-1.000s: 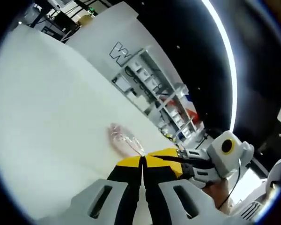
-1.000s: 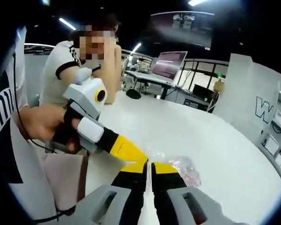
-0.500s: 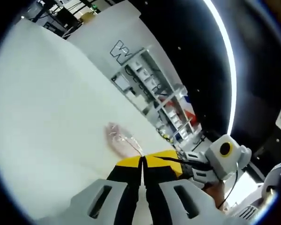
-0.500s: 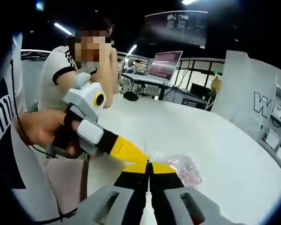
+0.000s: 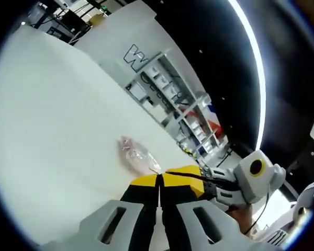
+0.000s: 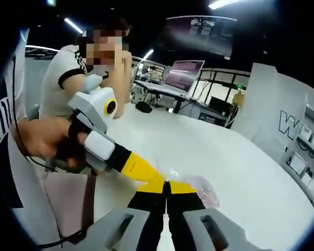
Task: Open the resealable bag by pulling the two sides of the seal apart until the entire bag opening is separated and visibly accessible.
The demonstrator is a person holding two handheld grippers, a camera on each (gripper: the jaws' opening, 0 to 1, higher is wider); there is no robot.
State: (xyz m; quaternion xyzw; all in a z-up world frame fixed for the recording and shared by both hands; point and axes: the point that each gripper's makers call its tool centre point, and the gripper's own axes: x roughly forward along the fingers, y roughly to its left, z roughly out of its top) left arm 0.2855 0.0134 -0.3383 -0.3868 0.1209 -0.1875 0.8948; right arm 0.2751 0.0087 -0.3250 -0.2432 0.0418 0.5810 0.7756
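since a second ago, when the right gripper (image 6: 166,184) showed a gap, its jaws have come together on the bag's (image 6: 201,187) near edge at lower centre; the left gripper (image 5: 159,179) stays clamped on the same seal. with the bag above the white table (image 6: 209,149) and both sides apparently pinched, pulling apart seems next.
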